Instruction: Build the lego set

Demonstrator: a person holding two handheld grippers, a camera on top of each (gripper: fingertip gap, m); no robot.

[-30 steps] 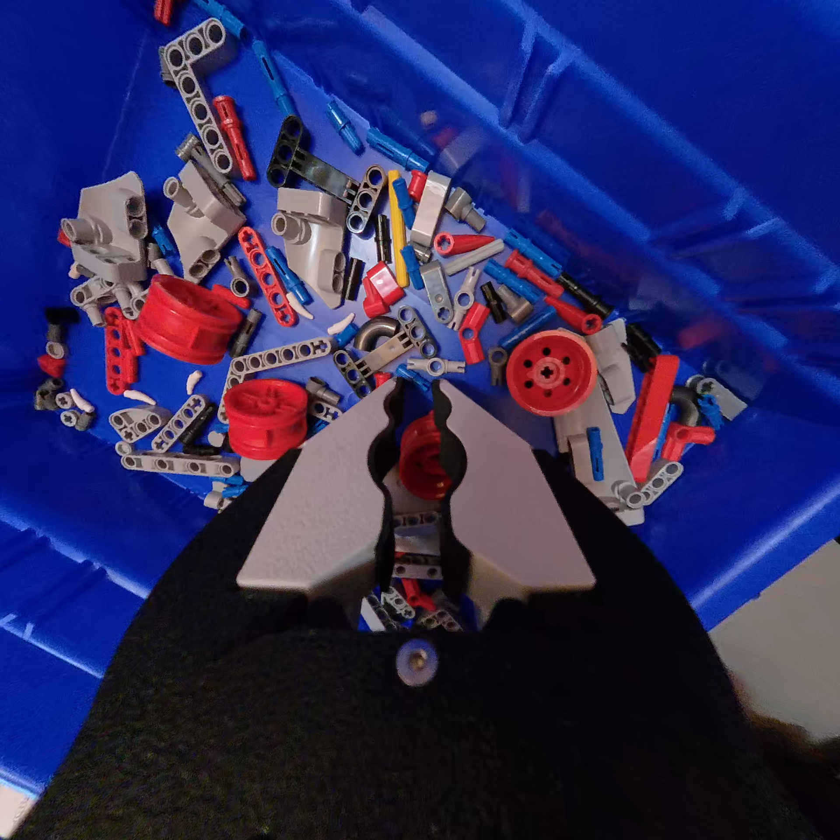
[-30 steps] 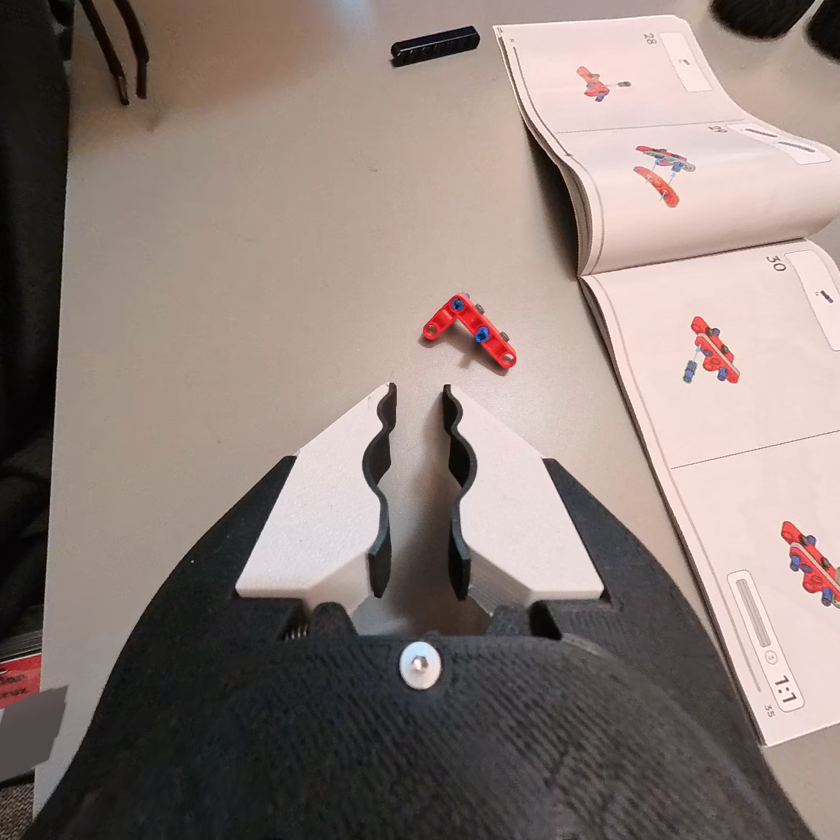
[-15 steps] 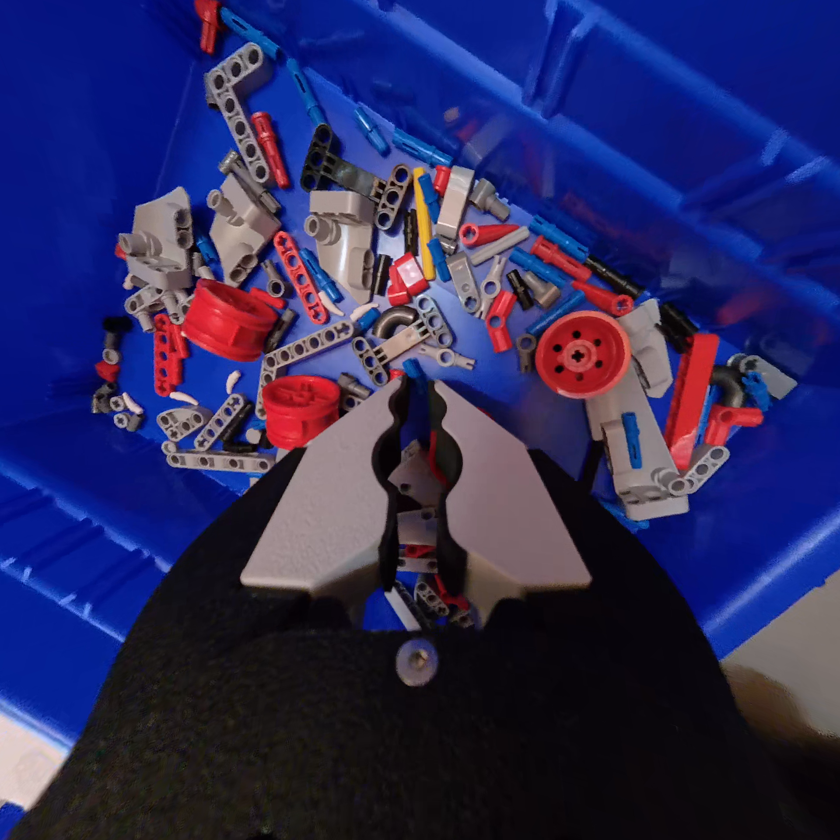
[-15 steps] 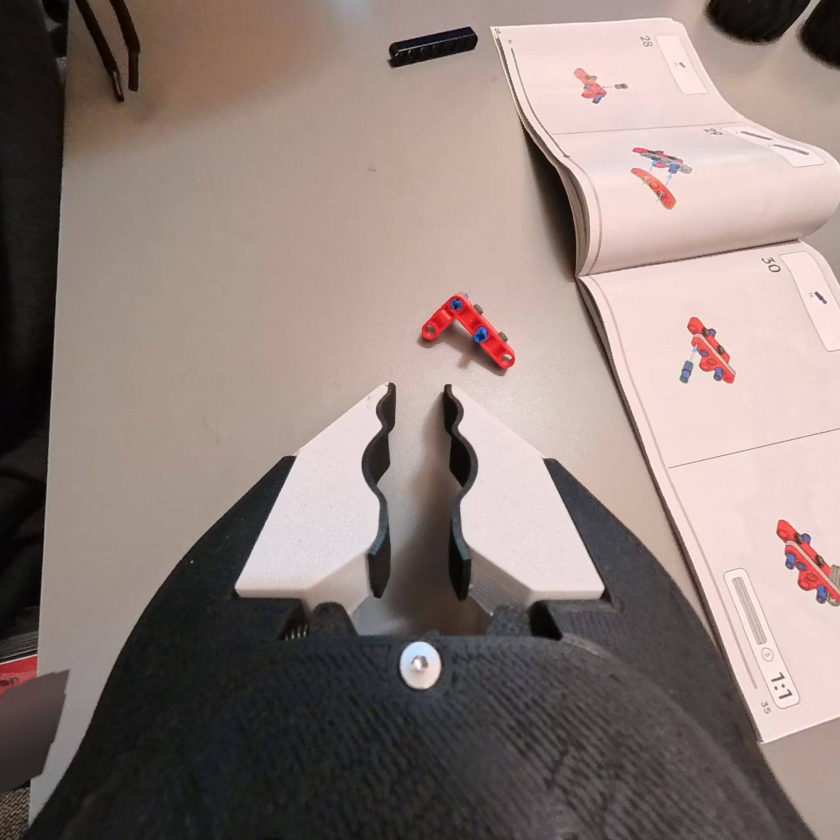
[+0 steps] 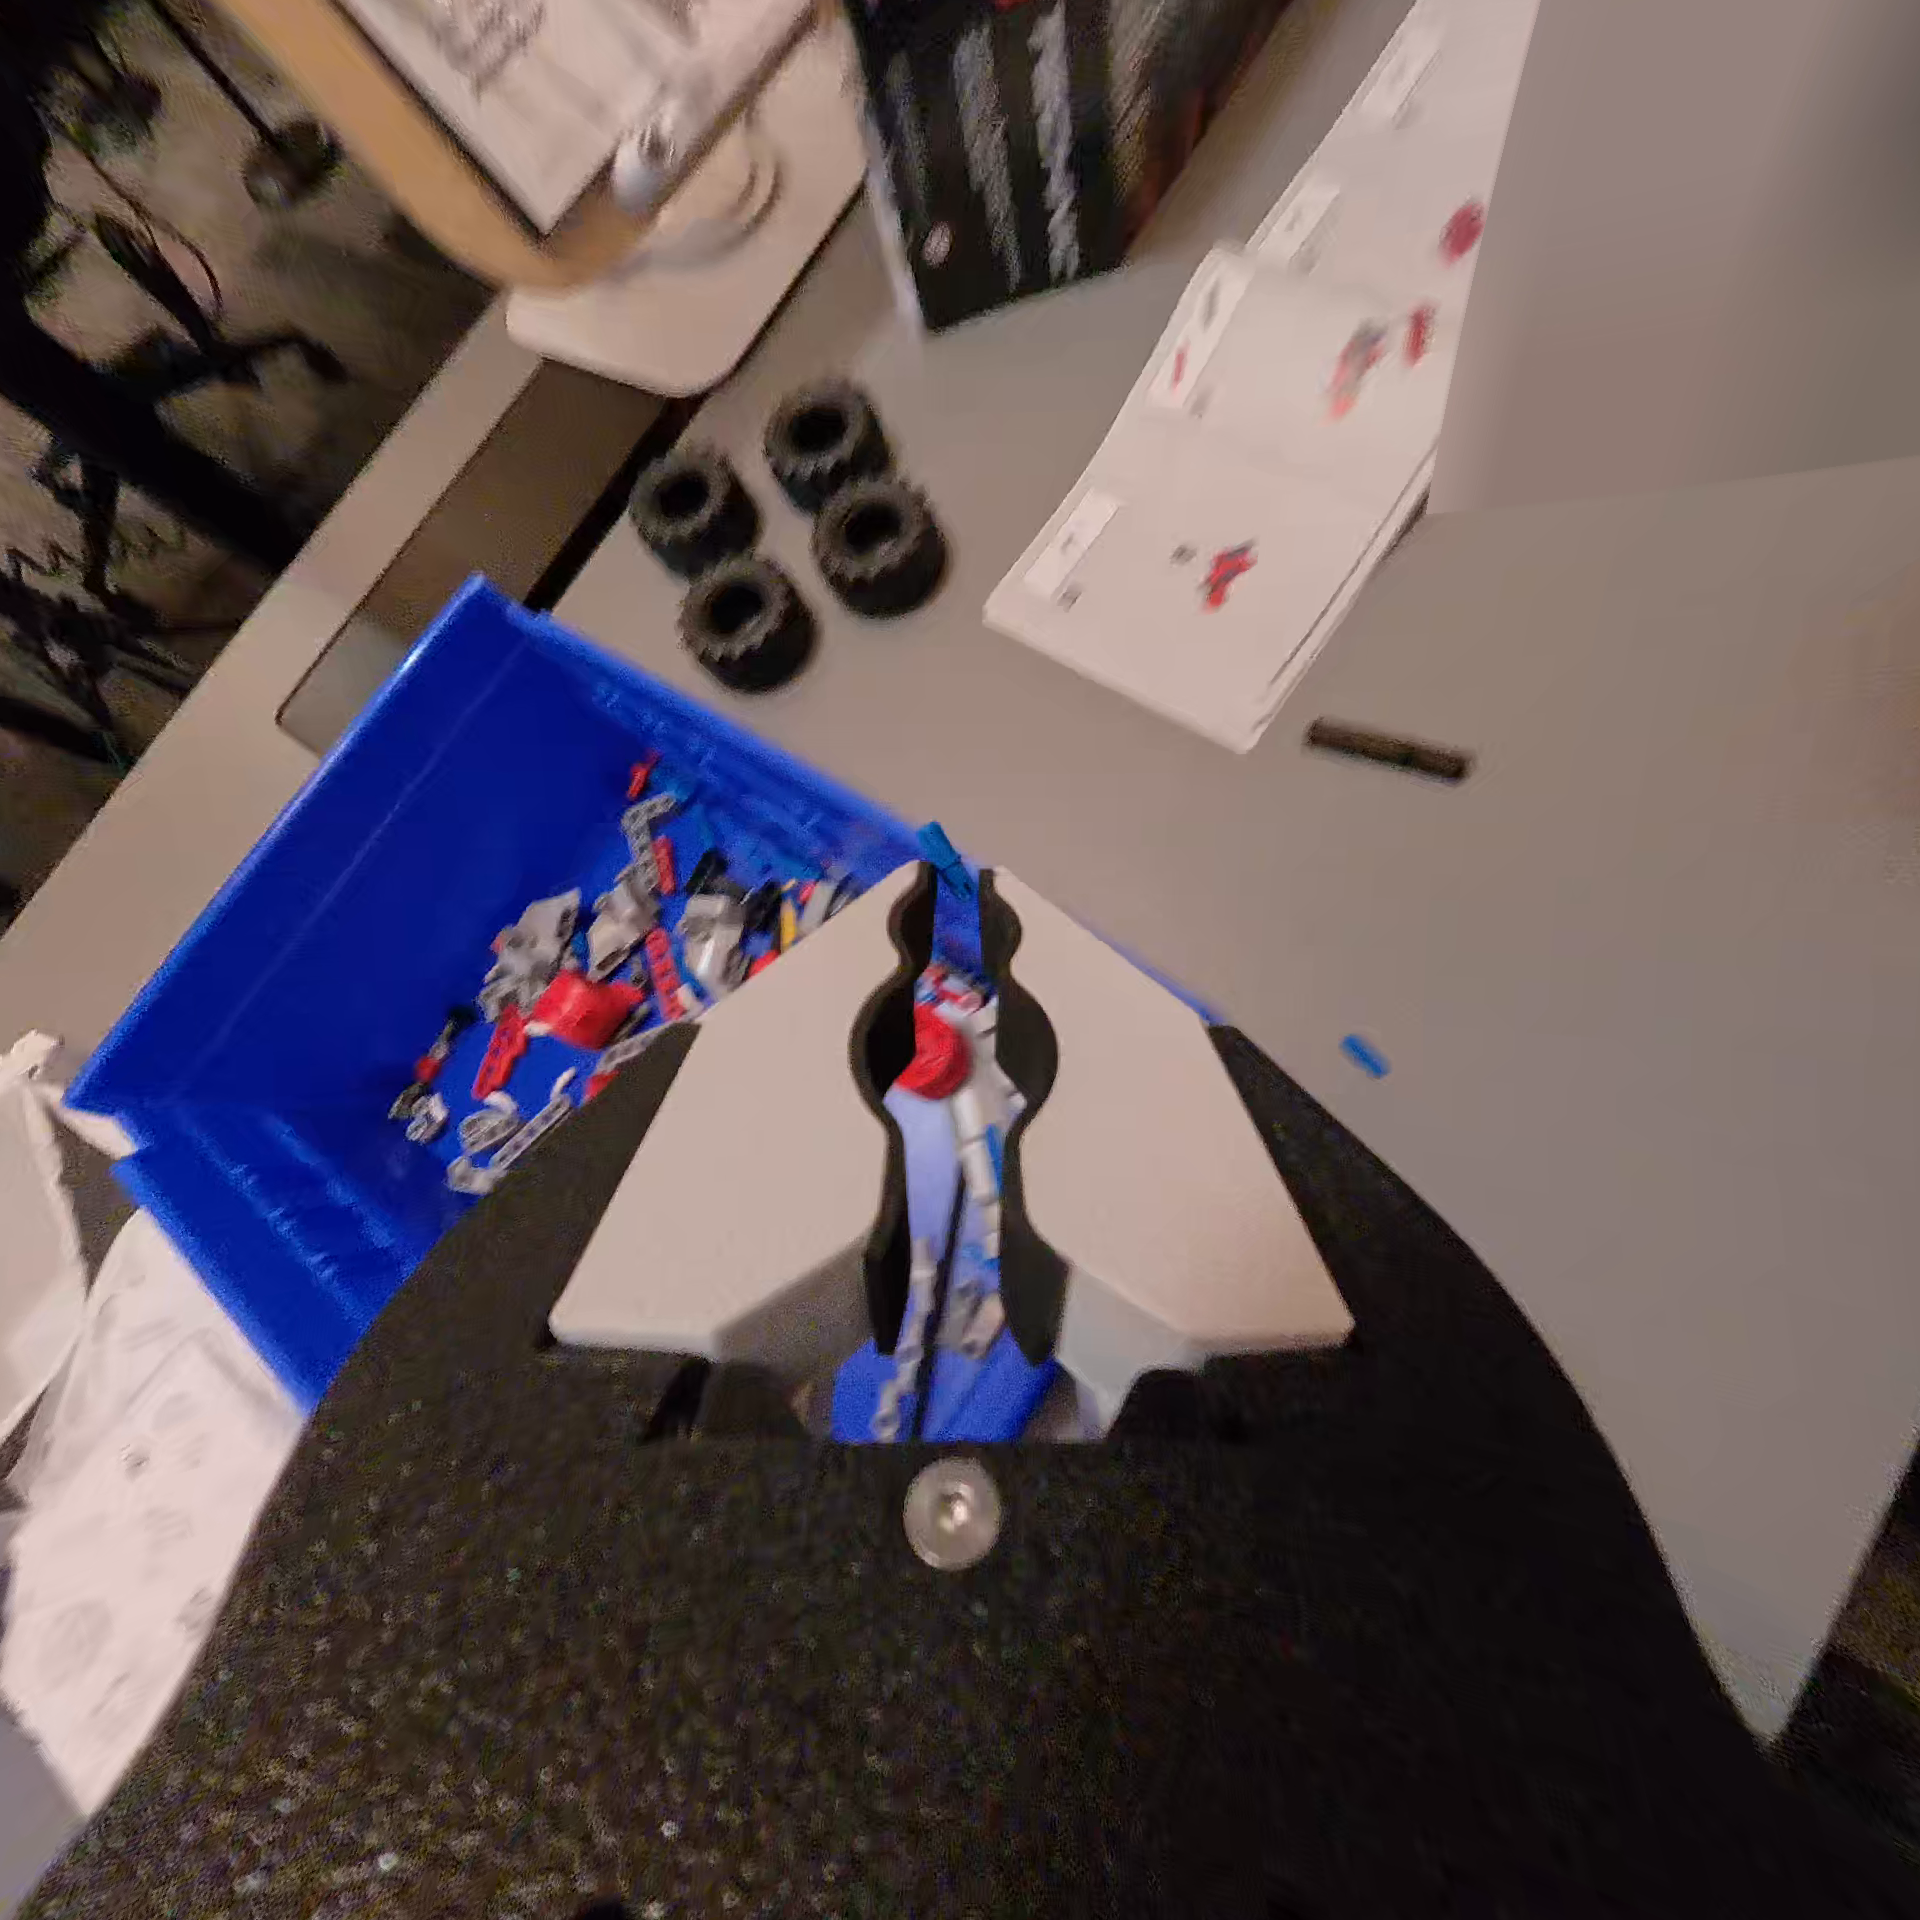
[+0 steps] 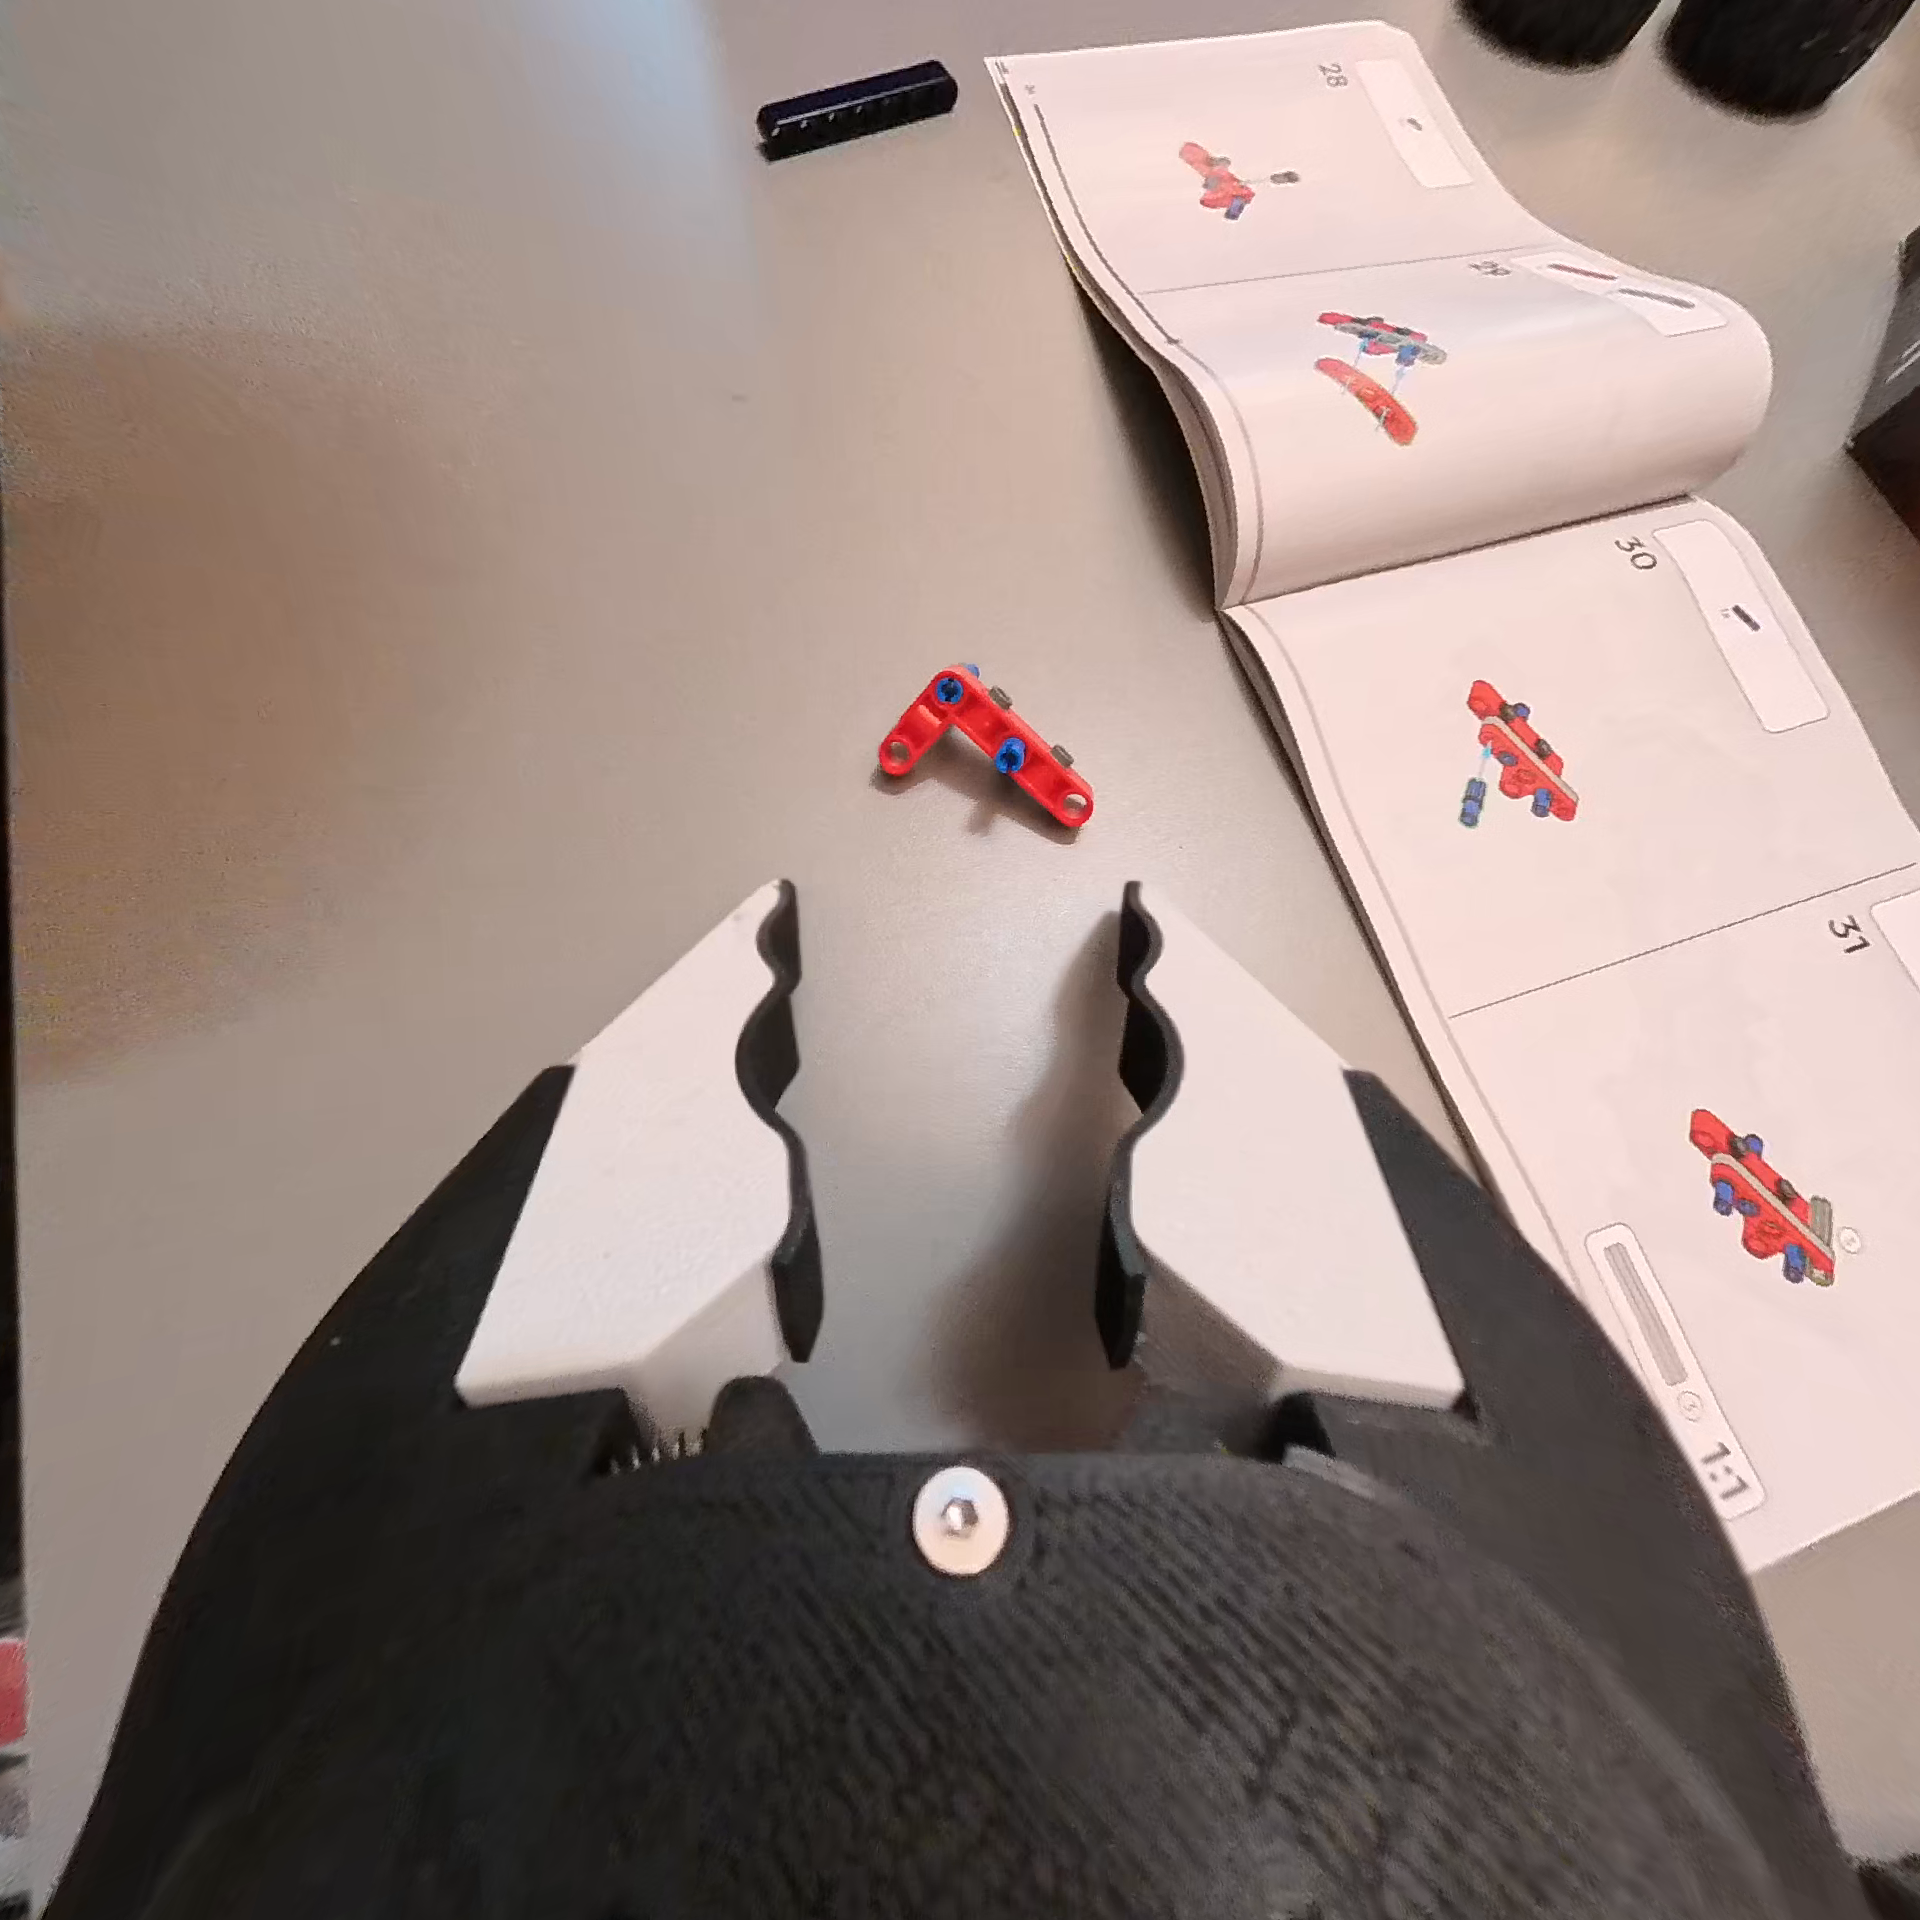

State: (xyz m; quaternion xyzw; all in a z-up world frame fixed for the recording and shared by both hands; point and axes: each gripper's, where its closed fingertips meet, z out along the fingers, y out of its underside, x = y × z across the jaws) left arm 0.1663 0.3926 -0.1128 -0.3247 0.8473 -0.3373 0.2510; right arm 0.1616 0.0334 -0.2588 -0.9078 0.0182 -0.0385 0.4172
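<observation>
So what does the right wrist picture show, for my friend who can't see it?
An open two-finger tool hangs over a grey table, aimed at a small red L-shaped plastic lego piece with blue pins. An open white paper instruction booklet lies to the right, and a short black plastic beam lies farther off.

Left wrist view is dim and motion-smeared, worst around the blue bin (image 5: pixel 312 935). Right wrist view's sharp, soft glare left of the red piece (image 6: pixel 982 748).
</observation>
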